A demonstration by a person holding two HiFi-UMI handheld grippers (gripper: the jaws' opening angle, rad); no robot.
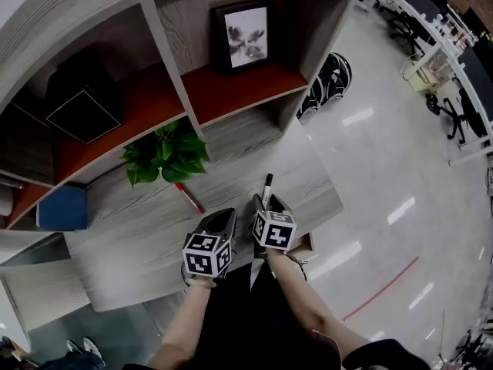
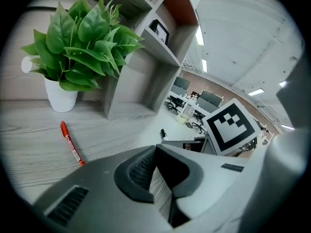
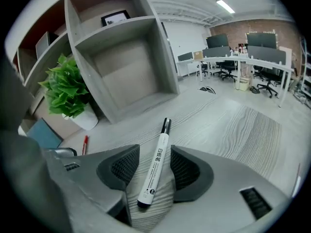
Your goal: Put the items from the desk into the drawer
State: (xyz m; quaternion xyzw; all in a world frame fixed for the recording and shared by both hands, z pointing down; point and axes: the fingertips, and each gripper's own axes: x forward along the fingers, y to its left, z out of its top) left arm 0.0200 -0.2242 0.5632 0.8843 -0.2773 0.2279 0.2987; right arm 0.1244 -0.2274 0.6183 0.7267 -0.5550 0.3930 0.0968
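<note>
A white marker with a black cap (image 3: 155,164) lies on the grey wood desk (image 1: 139,237), pointing away from me. My right gripper (image 3: 151,152) is open and straddles it, with a small gap between each pad and the marker's barrel. In the head view the marker (image 1: 267,185) sticks out beyond the right gripper (image 1: 266,203). A red marker (image 1: 189,197) lies further left on the desk, near the plant, and also shows as the red marker (image 2: 72,143). My left gripper (image 2: 155,148) hovers over the desk with its tips together and nothing held.
A potted green plant (image 1: 166,154) in a white pot stands at the back of the desk against the shelf unit. The shelves hold a framed picture (image 1: 243,35) and a blue box (image 1: 62,206). A tan edge (image 1: 307,243) shows under the desk's front right. Shiny floor lies to the right.
</note>
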